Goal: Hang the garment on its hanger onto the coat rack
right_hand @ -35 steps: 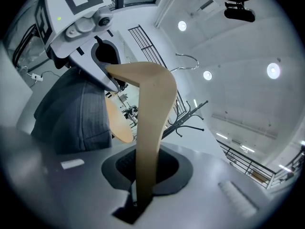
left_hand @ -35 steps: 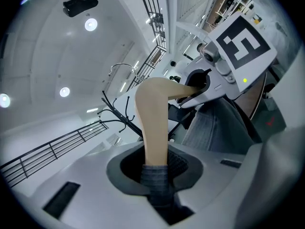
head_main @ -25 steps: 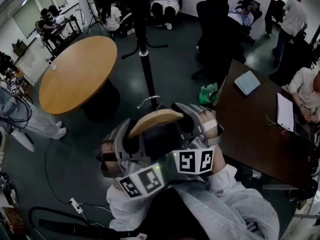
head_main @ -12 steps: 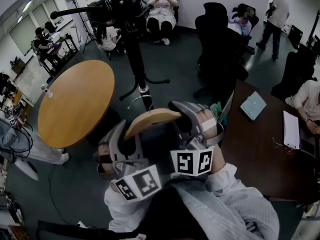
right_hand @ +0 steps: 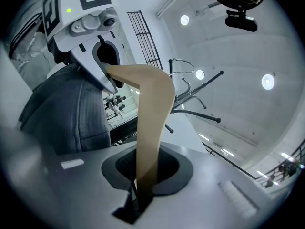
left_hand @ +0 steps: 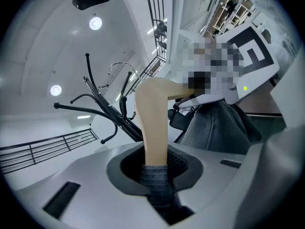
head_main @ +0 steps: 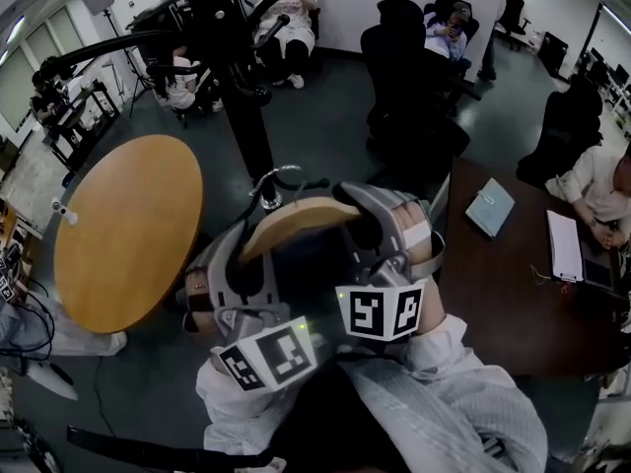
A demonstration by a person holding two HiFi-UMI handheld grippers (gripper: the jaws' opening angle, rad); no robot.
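Dark floor carried one round wooden table [head_main: 118,225] on the left, one long dark table [head_main: 513,294] on the right and several seated people. One black coat rack [head_main: 232,77] rose just ahead of the single wooden hanger [head_main: 296,223], its hook [head_main: 274,180] near the pole. Only the gripper views showed the ceiling lights and both grips: the left claw [head_main: 242,264] pinched one hanger end through the grey garment [left_hand: 219,128], and the right claw [head_main: 370,227] pinched the other, bare end.
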